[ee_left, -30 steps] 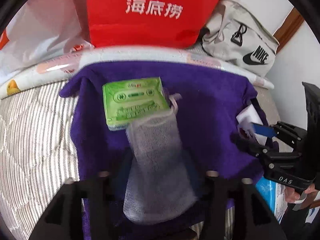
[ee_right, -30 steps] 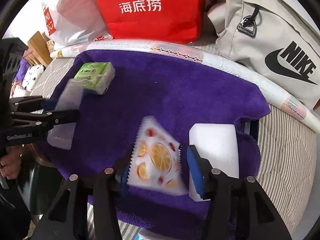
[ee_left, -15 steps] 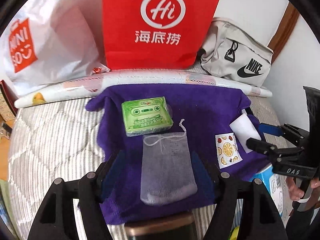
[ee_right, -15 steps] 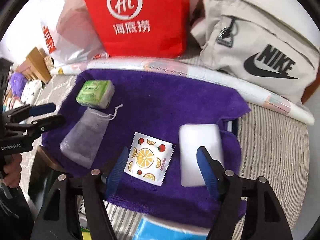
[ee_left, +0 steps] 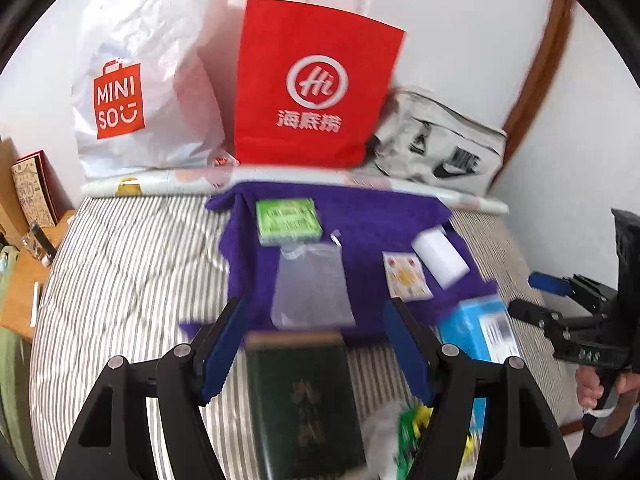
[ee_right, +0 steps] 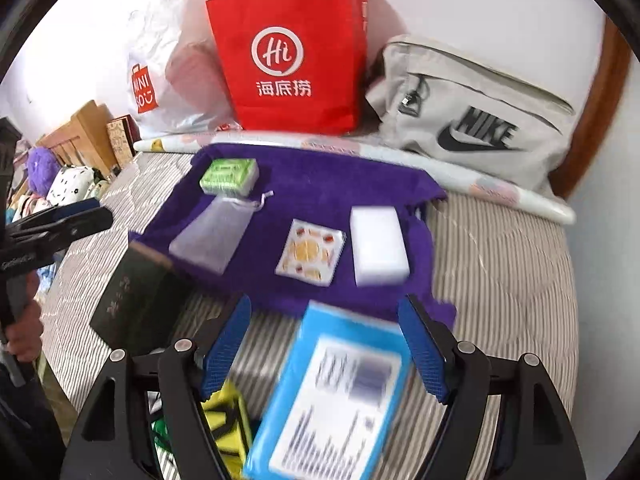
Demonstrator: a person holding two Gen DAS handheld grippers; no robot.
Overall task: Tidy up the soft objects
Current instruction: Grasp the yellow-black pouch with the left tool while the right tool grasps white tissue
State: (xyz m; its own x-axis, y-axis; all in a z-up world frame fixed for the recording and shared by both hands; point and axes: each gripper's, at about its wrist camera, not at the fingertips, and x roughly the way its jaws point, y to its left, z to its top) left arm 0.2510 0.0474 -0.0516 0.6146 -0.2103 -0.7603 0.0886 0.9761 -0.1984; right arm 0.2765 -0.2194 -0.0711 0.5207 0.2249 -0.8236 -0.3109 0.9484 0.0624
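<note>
A purple towel (ee_left: 360, 216) (ee_right: 320, 176) lies on the striped bed. On it lie a green tissue pack (ee_left: 288, 221) (ee_right: 230, 175), a grey mesh drawstring pouch (ee_left: 311, 286) (ee_right: 214, 232), an orange-print sachet (ee_left: 406, 276) (ee_right: 311, 251) and a white sponge block (ee_left: 440, 258) (ee_right: 378, 246). My left gripper (ee_left: 316, 348) is open and empty, held back over a dark green book (ee_left: 304, 404). My right gripper (ee_right: 324, 344) is open and empty above a blue box (ee_right: 340, 396).
A red paper bag (ee_left: 312, 84) (ee_right: 292, 52), a white Miniso bag (ee_left: 140, 80) and a grey Nike bag (ee_right: 472, 120) stand behind the towel against the wall. A yellow-green item (ee_right: 226, 420) lies near the bed's front edge. A wooden side table (ee_left: 24, 264) stands left.
Both grippers have pulled back and up from the towel. The pouch and the sachet, once between the fingers, now lie free on the towel. The book and blue box have come into view.
</note>
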